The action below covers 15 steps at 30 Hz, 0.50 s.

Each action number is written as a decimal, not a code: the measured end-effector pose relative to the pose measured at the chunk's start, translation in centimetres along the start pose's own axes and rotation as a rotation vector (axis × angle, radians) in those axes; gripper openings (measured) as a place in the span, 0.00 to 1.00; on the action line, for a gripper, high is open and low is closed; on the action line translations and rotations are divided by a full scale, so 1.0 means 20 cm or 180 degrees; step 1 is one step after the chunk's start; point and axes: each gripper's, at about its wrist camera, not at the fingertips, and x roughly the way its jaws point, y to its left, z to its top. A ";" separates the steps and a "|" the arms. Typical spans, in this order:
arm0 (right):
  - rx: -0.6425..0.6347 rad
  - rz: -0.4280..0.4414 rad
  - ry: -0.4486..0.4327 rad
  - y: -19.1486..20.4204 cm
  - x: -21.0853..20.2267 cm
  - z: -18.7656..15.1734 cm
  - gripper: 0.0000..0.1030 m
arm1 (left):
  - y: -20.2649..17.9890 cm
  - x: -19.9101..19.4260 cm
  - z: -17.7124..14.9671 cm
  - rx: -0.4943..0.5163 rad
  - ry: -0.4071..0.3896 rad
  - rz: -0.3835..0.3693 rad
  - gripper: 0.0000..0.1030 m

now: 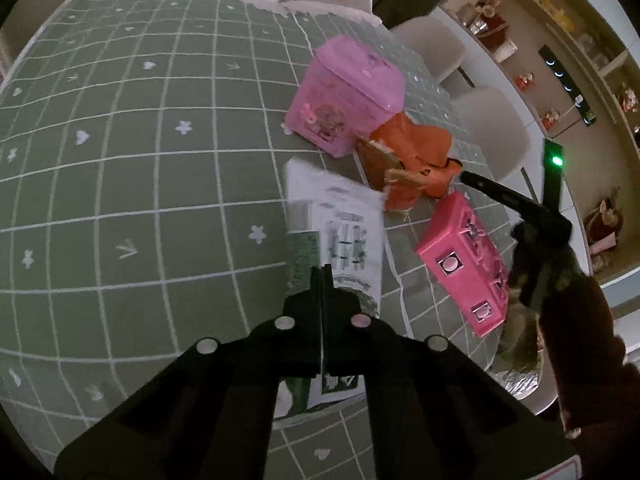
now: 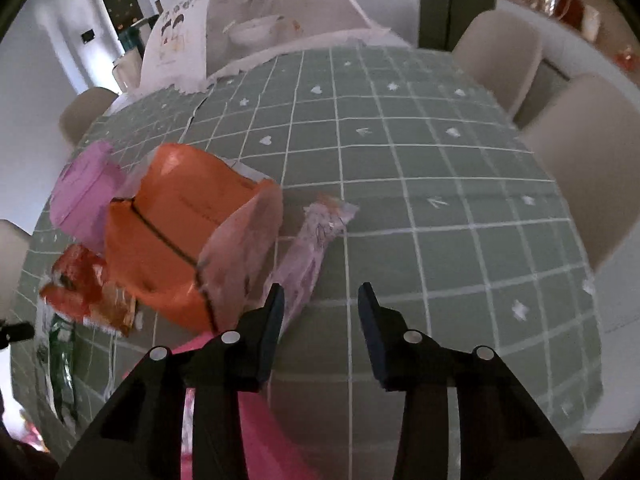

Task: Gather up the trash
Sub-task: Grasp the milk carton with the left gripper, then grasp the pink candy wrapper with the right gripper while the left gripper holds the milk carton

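Observation:
My left gripper [image 1: 322,270] is shut on a white and green printed wrapper [image 1: 340,232], held over the green checked tablecloth [image 1: 120,160]. Beyond it stand a lilac box bin [image 1: 348,100], an orange crumpled bag [image 1: 416,160] and a hot-pink box [image 1: 460,256]. My right gripper [image 2: 320,300] is open and empty. A pale pink plastic wrapper [image 2: 316,240] lies on the cloth just ahead of its left finger. The orange bag [image 2: 180,232] looms close on the left, the lilac bin [image 2: 84,192] behind it, and a red-orange snack wrapper [image 2: 88,288] at far left.
The hot-pink box [image 2: 260,432] lies under my right gripper. Beige chairs [image 2: 580,168] ring the round table. A white paper and bowl [image 2: 252,28] sit at the far edge. My right gripper shows at the right of the left wrist view [image 1: 500,196]. Shelves [image 1: 560,40] line the wall.

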 end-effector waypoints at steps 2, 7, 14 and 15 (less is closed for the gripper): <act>0.0002 0.0091 0.0023 0.00 0.04 0.05 0.36 | 0.00 -0.03 -0.02 0.0028 -0.0035 0.0059 0.00; -0.0154 0.0064 0.0219 0.05 0.17 0.15 0.35 | 0.01 -0.03 -0.05 -0.0006 0.0031 0.0106 0.00; -0.0259 0.0026 -0.0061 0.11 0.01 0.14 0.08 | 0.05 -0.01 -0.04 -0.0155 -0.0071 0.0207 0.38; -0.0243 0.0017 -0.0155 0.11 -0.05 0.13 0.08 | 0.05 0.02 -0.03 -0.0173 -0.0054 0.0219 0.39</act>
